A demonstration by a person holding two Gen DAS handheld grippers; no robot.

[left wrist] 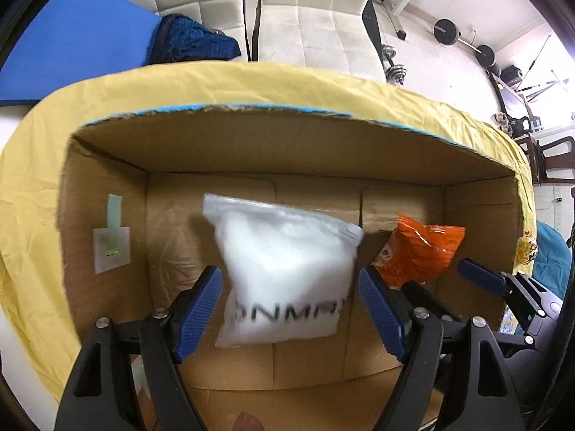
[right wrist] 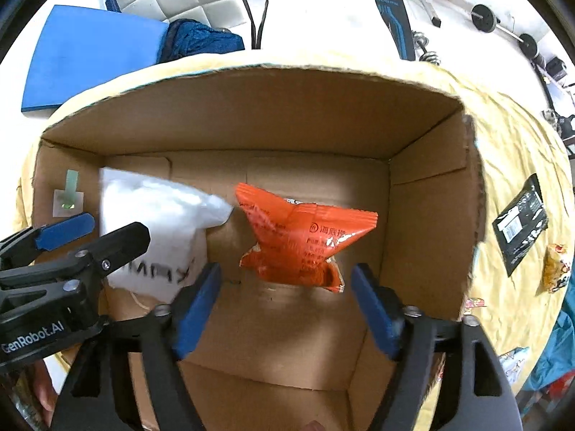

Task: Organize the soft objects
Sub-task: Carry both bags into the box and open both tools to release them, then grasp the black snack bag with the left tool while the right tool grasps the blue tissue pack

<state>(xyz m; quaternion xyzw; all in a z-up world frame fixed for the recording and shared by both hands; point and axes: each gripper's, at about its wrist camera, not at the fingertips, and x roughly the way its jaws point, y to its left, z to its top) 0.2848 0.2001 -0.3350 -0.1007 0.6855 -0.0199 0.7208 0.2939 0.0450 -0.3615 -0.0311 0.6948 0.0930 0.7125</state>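
Soft packets are going into the cardboard box [left wrist: 478, 222], which sits on the table under a yellow cloth [left wrist: 32, 194]; both tools hang over its open top.

White bag [left wrist: 284, 269]: translucent, zip-top, dark lettering near its lower edge. It shows in the left part of the box, framed between the spread fingers of the left tool [left wrist: 289, 309]. Pads do not touch it. Its outline is blurred in both views, so whether it lies on the box floor or is dropping I cannot tell.

Orange packet [right wrist: 302, 240]: crinkled foil, printed, just beside the white bag and right of it, mid-box. It shows between the wide-apart fingers of the right tool [right wrist: 284, 307], again with no contact visible.

Outside the box, on the cloth at the right edge: black packet [right wrist: 521, 230] and small yellow packet [right wrist: 556, 269], well apart from the box wall. More wrappers show lower right, too small to identify.

Step in hand, as judged: deposit of two items, both tools empty after letting go.

Next move calls for lifting both tools clear of the box rim without catching the cardboard, then sending the right tool to the black packet. That packet lies flat, so a low, slanted approach at one edge seems needed.
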